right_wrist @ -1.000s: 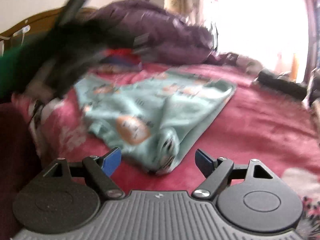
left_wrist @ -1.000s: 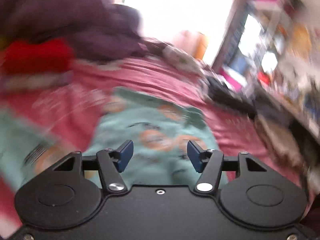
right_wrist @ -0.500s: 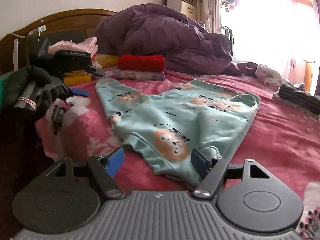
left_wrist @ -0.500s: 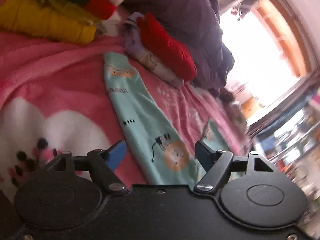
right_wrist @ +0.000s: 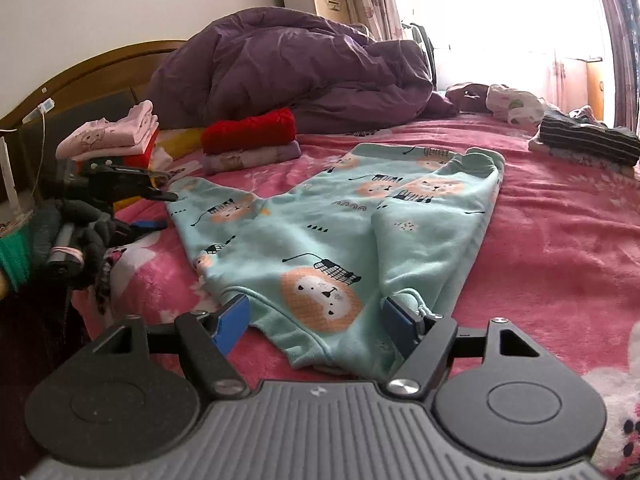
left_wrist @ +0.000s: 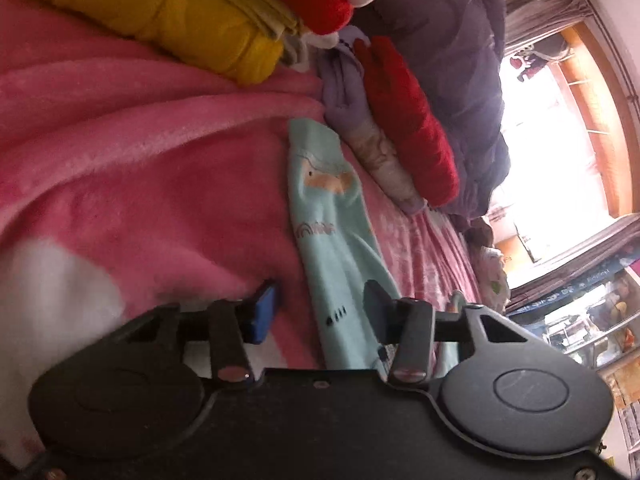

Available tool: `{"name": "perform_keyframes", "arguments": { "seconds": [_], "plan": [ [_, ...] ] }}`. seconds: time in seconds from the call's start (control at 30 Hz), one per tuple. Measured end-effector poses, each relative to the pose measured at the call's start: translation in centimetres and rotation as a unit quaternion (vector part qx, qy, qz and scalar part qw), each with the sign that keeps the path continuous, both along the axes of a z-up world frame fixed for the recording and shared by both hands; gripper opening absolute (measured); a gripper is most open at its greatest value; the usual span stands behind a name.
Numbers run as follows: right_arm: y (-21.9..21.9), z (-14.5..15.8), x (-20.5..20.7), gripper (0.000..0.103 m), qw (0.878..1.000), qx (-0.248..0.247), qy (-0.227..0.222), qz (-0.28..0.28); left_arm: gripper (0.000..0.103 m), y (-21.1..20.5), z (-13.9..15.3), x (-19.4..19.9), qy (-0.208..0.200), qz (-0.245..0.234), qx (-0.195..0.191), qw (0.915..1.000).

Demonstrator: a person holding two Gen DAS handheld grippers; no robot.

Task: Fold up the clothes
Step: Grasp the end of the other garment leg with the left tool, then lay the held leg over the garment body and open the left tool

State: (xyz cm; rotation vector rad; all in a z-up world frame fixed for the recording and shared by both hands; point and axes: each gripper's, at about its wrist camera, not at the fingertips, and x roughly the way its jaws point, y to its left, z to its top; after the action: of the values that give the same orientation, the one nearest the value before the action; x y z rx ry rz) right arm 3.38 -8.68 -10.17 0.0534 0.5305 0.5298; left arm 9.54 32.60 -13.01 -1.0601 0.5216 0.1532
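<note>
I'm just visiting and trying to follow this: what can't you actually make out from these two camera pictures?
- Near hem of the mint pants: right wrist view, hidden behind the right gripper body.
- Pants' waist end: left wrist view, covered by the left gripper.
- Yellow folded clothes: left wrist view, cut off by the top edge.
- Window: both views, washed out by glare.
- Shelf contents: left wrist view, blurred and small.

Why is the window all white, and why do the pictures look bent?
Right wrist view: the window is blown out by daylight, while the mint lion-print trousers stay sharp. Left wrist view: same glare at the window; the fisheye lens bends the edges, and the pink fleece blanket looks soft.
</note>
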Motion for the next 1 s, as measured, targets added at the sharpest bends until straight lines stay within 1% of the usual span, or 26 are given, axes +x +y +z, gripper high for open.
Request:
{"name": "perform_keyframes", "arguments": {
  "seconds": [0.1,0.2,0.3,0.4,0.47,0.5,0.53,0.63,0.7,0.77,0.87,0.93,1.0],
  "plan": [
    [0.0,0.0,0.2,0.073,1.0,0.003,0.005,0.001,0.045,0.5,0.0,1.7,-0.011,0.006,0.006,0.9999],
    [-0.2,0.0,0.2,0.073,1.0,0.005,0.008,0.002,0.045,1.0,-0.2,3.3,-0.014,0.014,0.0,0.9998],
    [-0.3,0.1,0.2,0.073,1.0,0.003,0.009,0.004,0.045,0.9,0.1,5.0,-0.013,0.018,0.011,0.9997],
    [-0.4,0.2,0.0,0.073,1.0,-0.003,0.007,0.006,0.045,0.5,0.6,6.3,-0.007,0.02,0.034,0.9992],
    [-0.5,0.3,-0.1,0.073,1.0,-0.007,0.005,0.006,0.024,-0.1,1.2,6.7,-0.006,0.02,0.054,0.9983],
    [-0.6,0.3,-0.2,0.073,1.0,-0.005,0.005,0.005,0.007,-0.4,1.6,6.8,-0.006,0.018,0.066,0.9976],
    [-0.8,0.3,-0.1,0.073,1.0,0.002,0.009,0.002,0.006,-0.8,1.9,6.9,-0.006,0.017,0.078,0.9968],
    [-1.4,0.4,0.1,0.073,0.999,0.026,0.019,-0.008,0.005,-2.9,4.2,6.9,-0.042,-0.003,0.115,0.9924],
    [-1.8,0.5,0.2,0.073,0.999,0.041,0.025,-0.014,0.005,-4.6,5.8,6.8,-0.072,-0.025,0.142,0.9869],
    [-2.3,0.5,0.3,0.073,0.998,0.057,0.032,-0.021,0.005,-6.5,7.1,6.4,-0.1,-0.049,0.168,0.9795],
    [-2.9,0.6,0.5,0.073,0.995,0.08,0.042,-0.031,0.005,-10.6,8.8,5.8,-0.129,-0.093,0.225,0.9614],
    [-3.3,0.6,0.6,0.073,0.994,0.096,0.048,-0.037,0.005,-13.6,9.4,5.8,-0.136,-0.125,0.252,0.95],
    [-3.8,0.7,0.8,0.073,0.991,0.112,0.055,-0.043,0.005,-17.1,9.6,5.7,-0.139,-0.161,0.29,0.933]
  ]
}}
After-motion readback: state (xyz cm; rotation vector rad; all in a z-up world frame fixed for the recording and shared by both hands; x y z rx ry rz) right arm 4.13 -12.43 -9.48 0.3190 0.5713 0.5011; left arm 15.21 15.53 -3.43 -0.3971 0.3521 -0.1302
